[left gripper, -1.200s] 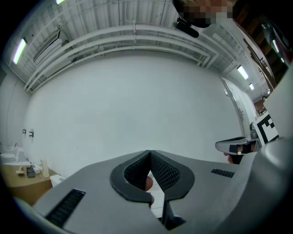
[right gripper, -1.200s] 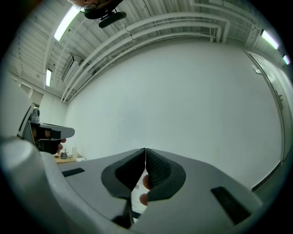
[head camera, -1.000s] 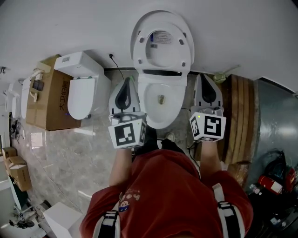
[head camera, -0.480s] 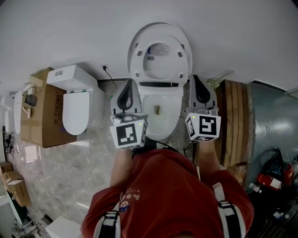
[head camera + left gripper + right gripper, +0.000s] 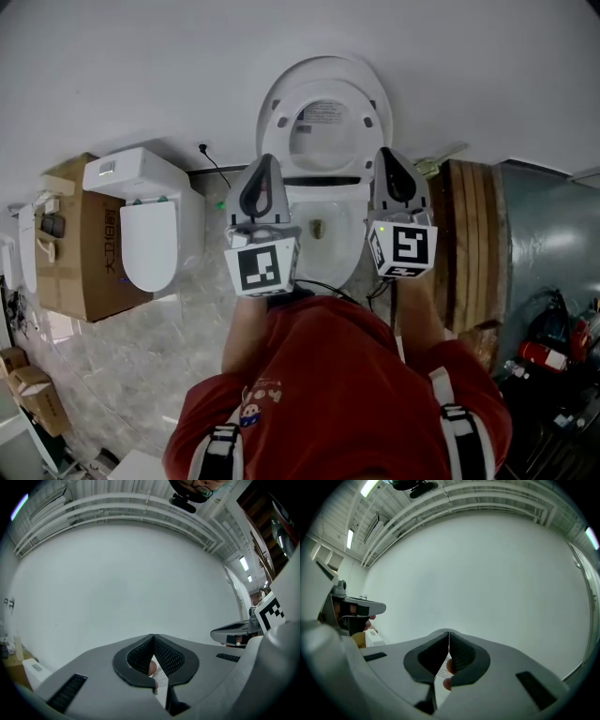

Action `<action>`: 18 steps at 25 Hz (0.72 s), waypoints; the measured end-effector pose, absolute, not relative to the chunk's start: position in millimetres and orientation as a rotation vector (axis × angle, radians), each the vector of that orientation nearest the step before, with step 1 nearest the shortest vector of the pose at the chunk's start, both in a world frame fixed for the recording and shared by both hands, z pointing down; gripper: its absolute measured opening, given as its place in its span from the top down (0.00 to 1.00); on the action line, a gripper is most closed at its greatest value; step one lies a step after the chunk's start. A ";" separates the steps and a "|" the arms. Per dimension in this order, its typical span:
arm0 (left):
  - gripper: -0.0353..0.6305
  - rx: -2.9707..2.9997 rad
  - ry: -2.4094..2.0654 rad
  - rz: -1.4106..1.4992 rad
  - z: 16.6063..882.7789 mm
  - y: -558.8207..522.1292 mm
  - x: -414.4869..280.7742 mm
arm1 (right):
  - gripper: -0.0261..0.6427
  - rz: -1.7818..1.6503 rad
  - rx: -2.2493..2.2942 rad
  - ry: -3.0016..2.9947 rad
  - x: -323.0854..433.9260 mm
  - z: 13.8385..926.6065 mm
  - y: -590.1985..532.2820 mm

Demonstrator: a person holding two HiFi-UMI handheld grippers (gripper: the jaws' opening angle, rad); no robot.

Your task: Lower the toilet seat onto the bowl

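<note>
The toilet seat (image 5: pixel 278 127) stands raised over the back of the toilet bowl (image 5: pixel 342 239), leaning against the lid (image 5: pixel 323 67) behind it. Through the seat's opening the lid's printed label (image 5: pixel 324 113) shows. The bowl below it is uncovered.

The left gripper (image 5: pixel 266 161) reaches along the bowl's left side, and its tip lies over the seat's lower left edge in the head view. The right gripper (image 5: pixel 382 153) reaches along the bowl's right side, its tip at the seat's lower right edge. Whether either tip touches the seat cannot be told from above. In both gripper views the two jaws meet at their tips with nothing clamped between them, and past the tips only the white wall (image 5: pixel 141 75) behind the bowl is seen. The seat is therefore held by neither gripper. Each gripper's marker cube (image 5: pixel 261 267) sits at its rear end, toward the near edge of the bowl.

To the left of the bowl stands a second toilet (image 5: pixel 145 225) with its lid down, and a cardboard box (image 5: pixel 75 253) sits beyond that, farther from the bowl. To the right of the bowl a stack of wooden boards (image 5: pixel 473 234) leans upright. Pale marbled floor (image 5: pixel 187 309) spreads to the near left of the bowl, and the person's red shirt (image 5: pixel 328 375) fills the space in front of the bowl.
</note>
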State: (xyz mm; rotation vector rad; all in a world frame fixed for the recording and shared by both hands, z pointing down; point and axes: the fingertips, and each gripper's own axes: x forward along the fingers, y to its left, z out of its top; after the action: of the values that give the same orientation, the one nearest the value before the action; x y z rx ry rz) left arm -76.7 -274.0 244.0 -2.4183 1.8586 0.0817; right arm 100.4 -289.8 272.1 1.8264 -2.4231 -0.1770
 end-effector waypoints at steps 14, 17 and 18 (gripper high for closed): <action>0.93 -2.535 1.782 0.069 263.4 -321.5 -82.8 | 0.94 -0.136 1.678 -2.309 66.0 331.4 -360.9; 0.93 -2.557 1.772 0.073 266.8 -328.5 -84.3 | 0.94 -0.135 1.628 -2.284 60.7 345.0 -375.1; 0.93 -2.563 1.768 0.076 267.7 -330.9 -85.0 | 0.94 -0.139 1.607 -2.276 58.8 348.7 -380.2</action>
State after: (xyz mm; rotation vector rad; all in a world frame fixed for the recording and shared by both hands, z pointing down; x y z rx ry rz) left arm -85.0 -330.9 267.7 -2.5633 1.7677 0.0759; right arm 58.8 -380.2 348.7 1.6072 -2.2757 -0.1390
